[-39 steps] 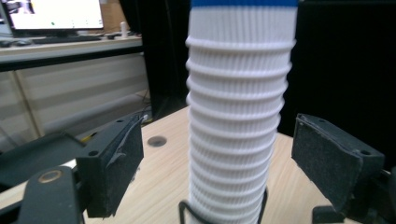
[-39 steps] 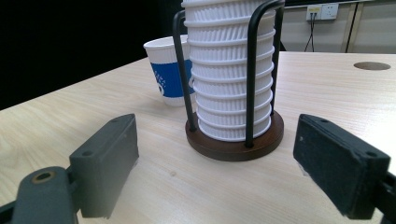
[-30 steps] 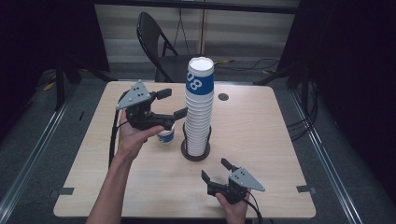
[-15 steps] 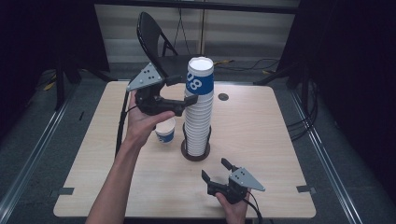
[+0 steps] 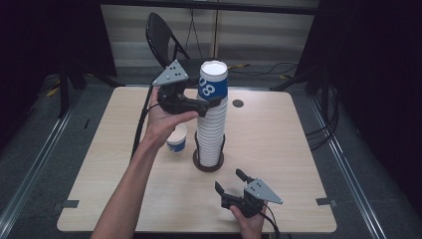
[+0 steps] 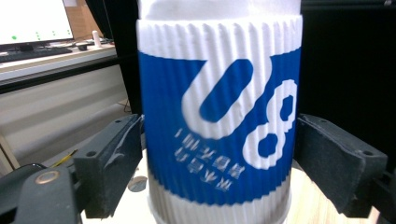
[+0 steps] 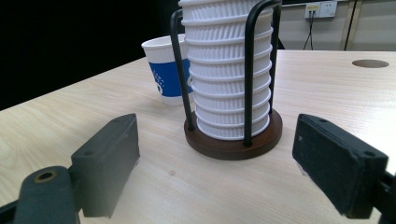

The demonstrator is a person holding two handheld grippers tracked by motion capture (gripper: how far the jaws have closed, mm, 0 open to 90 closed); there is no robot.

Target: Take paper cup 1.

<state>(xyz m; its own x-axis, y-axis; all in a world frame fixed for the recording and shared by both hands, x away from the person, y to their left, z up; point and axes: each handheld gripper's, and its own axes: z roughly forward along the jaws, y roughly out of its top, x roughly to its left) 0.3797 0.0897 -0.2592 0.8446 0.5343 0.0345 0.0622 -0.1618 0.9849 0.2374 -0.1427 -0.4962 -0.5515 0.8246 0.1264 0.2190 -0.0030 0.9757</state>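
A pale wood table (image 5: 298,149) stands in a dark room, a black folding chair (image 5: 161,35) behind it. The left gripper (image 5: 211,103) straddles the top cup (image 6: 219,116) of the stack (image 5: 211,129) — jaws beside it, contact unclear. The right gripper (image 5: 234,180) rests wide open (empty) near the front edge; a single cup (image 5: 176,138) stands beside the holder (image 7: 233,140).

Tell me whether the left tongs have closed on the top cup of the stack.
Not closed: in the left gripper view, the left tongs stand open around the top cup, with a thin gap at each jaw.
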